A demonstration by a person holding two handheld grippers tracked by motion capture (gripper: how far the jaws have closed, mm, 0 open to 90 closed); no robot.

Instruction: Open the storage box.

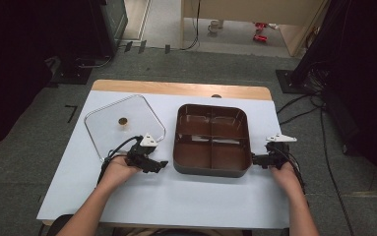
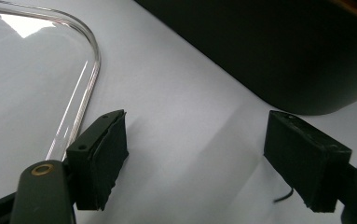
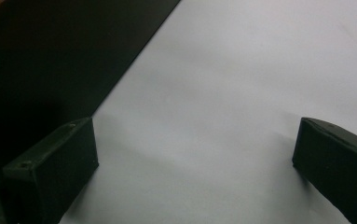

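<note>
Lay flat at left of the frame: clear glass lid point(image 1: 123, 125), off the brown four-part tray point(image 1: 212, 139) at centre. Left tool point(image 1: 163, 164) spread apart, empty, beside it. Right tool point(image 1: 254, 159) apart too, by the tray's side, maybe to steady it.

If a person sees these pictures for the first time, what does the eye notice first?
Probably the dark brown square pan with four compartments, at the middle of the white table. Left of it lies a clear glass lid with a small round knob. The left gripper and right gripper flank the pan, jaws open.
</note>
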